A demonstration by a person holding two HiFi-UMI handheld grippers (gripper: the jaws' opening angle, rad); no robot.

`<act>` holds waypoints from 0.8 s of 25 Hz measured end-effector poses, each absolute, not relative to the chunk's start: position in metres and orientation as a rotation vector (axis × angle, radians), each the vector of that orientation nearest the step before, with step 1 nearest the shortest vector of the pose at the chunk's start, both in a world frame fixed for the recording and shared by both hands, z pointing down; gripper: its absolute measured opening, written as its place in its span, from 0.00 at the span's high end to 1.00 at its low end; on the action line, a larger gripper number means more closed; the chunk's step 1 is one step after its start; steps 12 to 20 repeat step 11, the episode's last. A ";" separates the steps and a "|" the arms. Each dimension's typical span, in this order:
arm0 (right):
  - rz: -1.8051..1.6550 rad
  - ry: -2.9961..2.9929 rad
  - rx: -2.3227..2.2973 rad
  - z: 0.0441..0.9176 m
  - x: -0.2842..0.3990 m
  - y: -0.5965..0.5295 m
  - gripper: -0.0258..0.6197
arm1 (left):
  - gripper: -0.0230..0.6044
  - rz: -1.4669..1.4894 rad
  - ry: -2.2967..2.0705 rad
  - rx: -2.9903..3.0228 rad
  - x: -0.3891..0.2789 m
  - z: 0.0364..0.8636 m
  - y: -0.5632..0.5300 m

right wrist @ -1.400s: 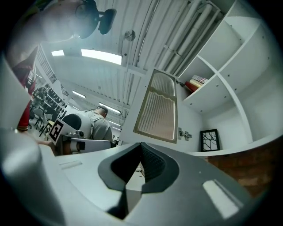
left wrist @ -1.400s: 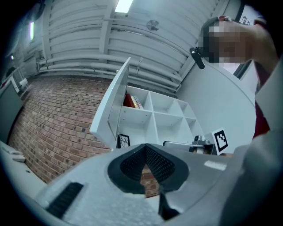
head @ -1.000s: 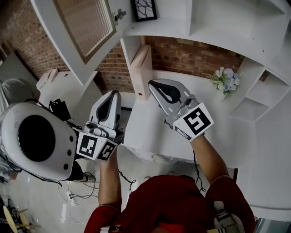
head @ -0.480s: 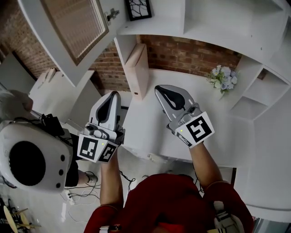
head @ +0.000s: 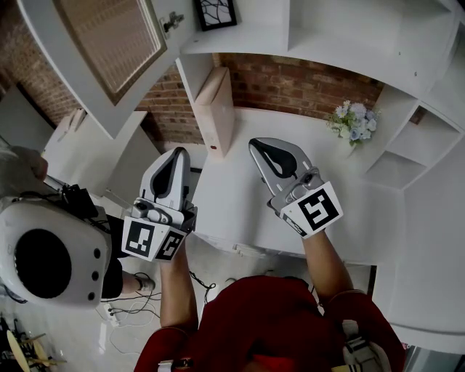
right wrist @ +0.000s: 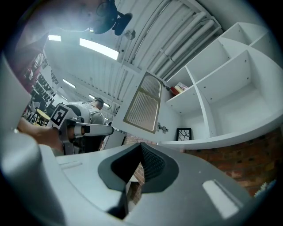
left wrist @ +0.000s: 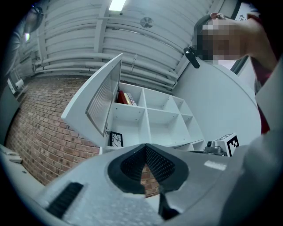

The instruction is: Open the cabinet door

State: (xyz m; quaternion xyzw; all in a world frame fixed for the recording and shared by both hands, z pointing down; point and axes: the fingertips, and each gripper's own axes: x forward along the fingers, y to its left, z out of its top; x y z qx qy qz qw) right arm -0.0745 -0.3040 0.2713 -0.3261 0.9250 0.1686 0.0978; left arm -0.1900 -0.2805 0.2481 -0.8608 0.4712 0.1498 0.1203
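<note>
The white cabinet door (head: 109,43) with a slatted panel hangs swung out from the shelf unit at upper left; it also shows in the left gripper view (left wrist: 104,99) and the right gripper view (right wrist: 143,106). My left gripper (head: 174,156) is below it, over the desk's left edge, shut and empty, apart from the door. My right gripper (head: 260,147) hovers over the white desk (head: 232,203), also shut with nothing in it. Through the left gripper (left wrist: 145,148) and the right gripper (right wrist: 140,145) I see their pads meeting at the tip.
A framed picture (head: 216,13) stands in the open compartment, with red books (left wrist: 126,98) one shelf above. A pink box file (head: 218,105) and a small flower bunch (head: 354,120) stand on the desk against the brick wall. A white round device (head: 51,251) is at lower left.
The right gripper has drifted a little lower and nearer to me. The left gripper has hardly shifted. The door stays swung out; the white round device has slid down-left in view.
</note>
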 end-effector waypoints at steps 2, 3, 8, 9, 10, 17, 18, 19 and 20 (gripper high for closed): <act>0.493 2.738 -0.962 0.272 -0.074 -0.304 0.94 | 0.96 0.436 1.377 -2.514 -0.190 0.248 -0.279; 0.489 2.738 -0.960 0.272 -0.074 -0.303 0.94 | 0.96 0.435 1.378 -2.514 -0.190 0.248 -0.279; 0.479 2.741 -0.959 0.274 -0.075 -0.303 0.94 | 0.96 0.429 1.379 -2.515 -0.192 0.250 -0.278; 0.478 2.741 -0.960 0.274 -0.075 -0.303 0.94 | 0.96 0.428 1.379 -2.515 -0.192 0.250 -0.278; 0.477 2.740 -0.961 0.274 -0.075 -0.304 0.94 | 0.96 0.427 1.379 -2.516 -0.193 0.249 -0.278; 0.477 2.740 -0.962 0.274 -0.075 -0.304 0.94 | 0.96 0.426 1.379 -2.516 -0.193 0.249 -0.278; 0.477 2.740 -0.962 0.274 -0.075 -0.304 0.94 | 0.96 0.426 1.379 -2.516 -0.193 0.249 -0.278; 0.477 2.740 -0.962 0.274 -0.075 -0.304 0.94 | 0.96 0.426 1.379 -2.516 -0.193 0.249 -0.278; 0.477 2.740 -0.962 0.274 -0.075 -0.304 0.94 | 0.96 0.426 1.379 -2.516 -0.193 0.249 -0.278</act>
